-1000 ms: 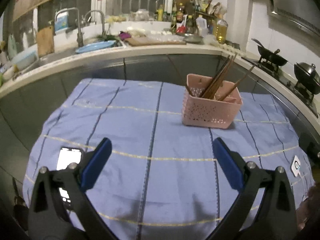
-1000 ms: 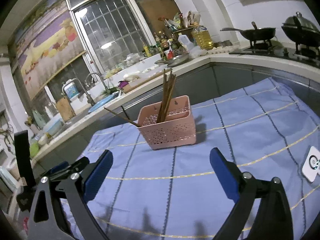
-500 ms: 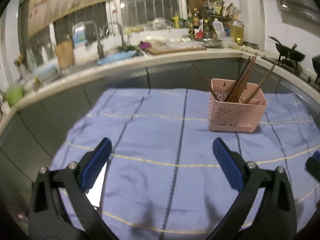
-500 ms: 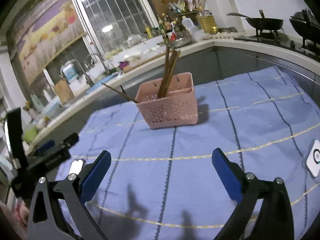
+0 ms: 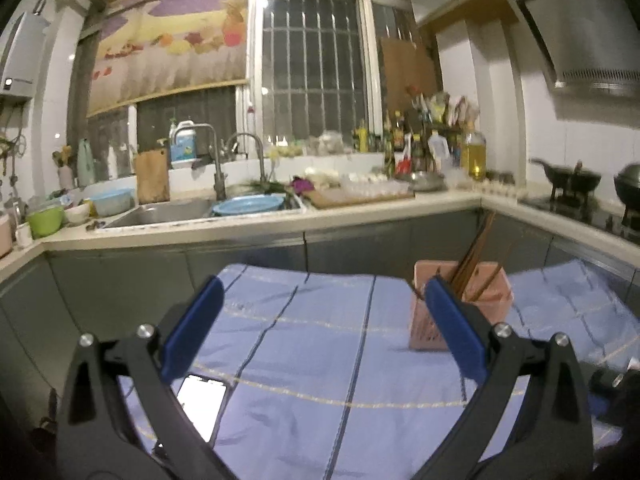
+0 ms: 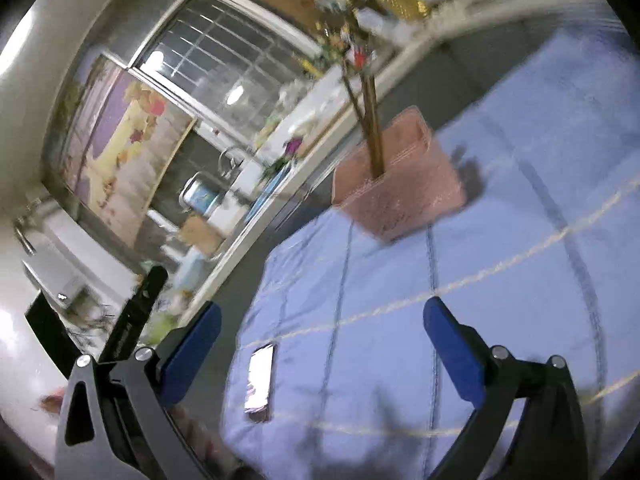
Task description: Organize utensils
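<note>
Left claw (image 5: 320,324) and right claw (image 6: 322,344), both spread wide and holding nothing, above the blue-clothed tabletop (image 5: 304,344); pink basket (image 5: 424,332) holds chopsticks (image 5: 474,256).

Barred window (image 5: 314,68) above the sink (image 5: 168,210), fruit-print blind (image 5: 168,60) left of the window, white counter (image 5: 360,210) beneath it, range hood (image 5: 580,44) to its right, dim light
</note>
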`<state>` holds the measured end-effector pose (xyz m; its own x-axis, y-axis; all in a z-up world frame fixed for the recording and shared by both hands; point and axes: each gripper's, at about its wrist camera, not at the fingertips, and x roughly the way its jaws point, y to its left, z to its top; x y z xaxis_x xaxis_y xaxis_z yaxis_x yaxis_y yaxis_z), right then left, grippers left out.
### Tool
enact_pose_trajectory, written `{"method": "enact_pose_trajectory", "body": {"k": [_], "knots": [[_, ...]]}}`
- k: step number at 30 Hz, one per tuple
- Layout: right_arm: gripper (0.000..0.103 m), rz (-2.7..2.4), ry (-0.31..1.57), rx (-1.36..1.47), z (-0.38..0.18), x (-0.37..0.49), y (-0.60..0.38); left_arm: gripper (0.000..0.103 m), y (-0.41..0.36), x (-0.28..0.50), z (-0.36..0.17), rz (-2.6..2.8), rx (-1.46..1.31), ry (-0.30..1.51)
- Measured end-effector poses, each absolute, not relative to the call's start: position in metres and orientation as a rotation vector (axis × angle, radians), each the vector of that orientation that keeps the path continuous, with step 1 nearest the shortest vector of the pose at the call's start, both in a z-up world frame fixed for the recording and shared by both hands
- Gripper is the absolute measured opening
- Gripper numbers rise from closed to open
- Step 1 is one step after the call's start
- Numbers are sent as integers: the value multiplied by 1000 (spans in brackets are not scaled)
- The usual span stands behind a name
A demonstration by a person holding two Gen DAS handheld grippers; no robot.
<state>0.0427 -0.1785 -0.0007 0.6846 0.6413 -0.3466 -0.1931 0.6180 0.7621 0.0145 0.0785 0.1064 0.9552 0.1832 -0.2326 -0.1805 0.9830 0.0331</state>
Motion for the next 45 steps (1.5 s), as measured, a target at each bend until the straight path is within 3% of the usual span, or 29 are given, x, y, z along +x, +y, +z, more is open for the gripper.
{"method": "enact_pose_trajectory", "body": {"k": [9,13,18,32,45], "knots": [[99,629,729,1082,-21,48,-190,97,79,15,111,151,-4,260],[99,586,880,1096,-30,55,-185,97,81,19,107,139,-33,281],[99,535,920,1120,-40,56,-189,97,93,20,110,154,-91,280],[99,363,319,513,83,2,-188,97,71,22,123,113,-12,255],[99,262,288,282,83,-5,-161,97,51,33,113,70,43,353]]}}
